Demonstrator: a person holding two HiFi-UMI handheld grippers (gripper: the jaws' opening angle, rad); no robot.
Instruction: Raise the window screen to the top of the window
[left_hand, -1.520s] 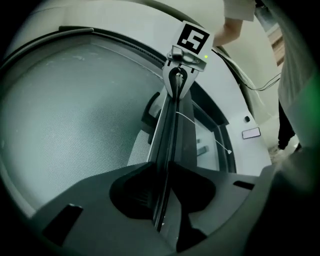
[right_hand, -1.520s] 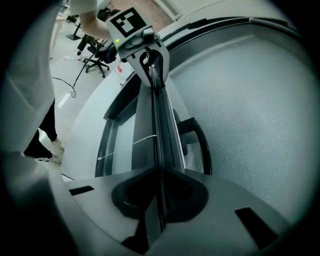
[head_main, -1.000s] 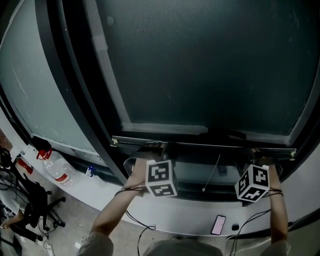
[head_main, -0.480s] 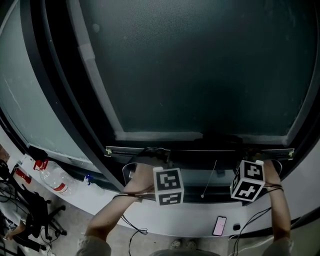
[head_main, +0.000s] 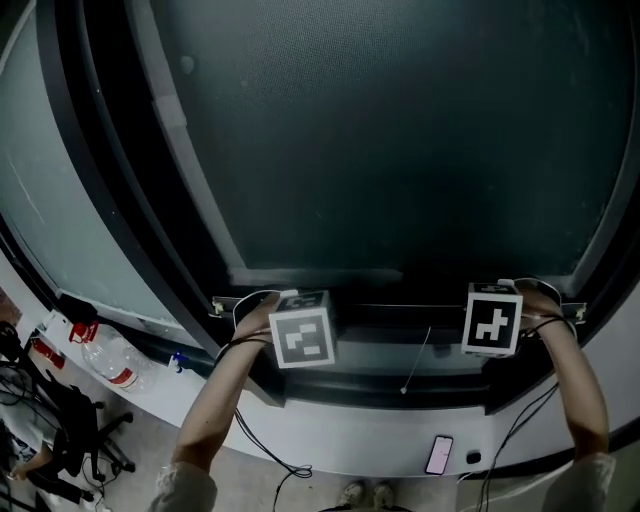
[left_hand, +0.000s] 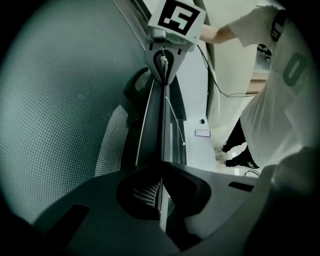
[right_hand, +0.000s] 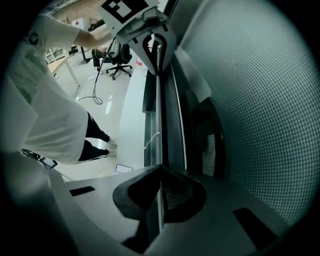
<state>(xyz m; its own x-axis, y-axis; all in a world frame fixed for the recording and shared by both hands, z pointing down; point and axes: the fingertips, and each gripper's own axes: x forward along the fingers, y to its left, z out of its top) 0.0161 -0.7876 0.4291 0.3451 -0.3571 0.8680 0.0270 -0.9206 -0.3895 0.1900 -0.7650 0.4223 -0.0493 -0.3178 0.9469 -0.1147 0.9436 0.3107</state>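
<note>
The dark mesh window screen (head_main: 400, 130) fills the window, and its thin bottom bar (head_main: 400, 306) runs across low in the head view. My left gripper (head_main: 288, 300) holds the bar near its left end. My right gripper (head_main: 503, 292) holds it near its right end. In the left gripper view the left gripper (left_hand: 161, 186) is shut on the bar's thin edge (left_hand: 162, 125), with mesh (left_hand: 60, 100) to the left and the right gripper (left_hand: 167, 35) far along the bar. In the right gripper view the right gripper (right_hand: 160, 184) is likewise shut on the bar (right_hand: 160, 110).
A pull cord (head_main: 418, 358) hangs from the bar over the white sill (head_main: 330, 440), where a phone (head_main: 438, 452) lies. A water bottle (head_main: 108, 356) stands on the sill at the left. An office chair (head_main: 65, 420) stands on the floor below. Dark window frame posts (head_main: 110, 170) rise at the left.
Both marker cubes have risen from below the bar to its level. The left one has shifted left. The head view has tilted slightly.
</note>
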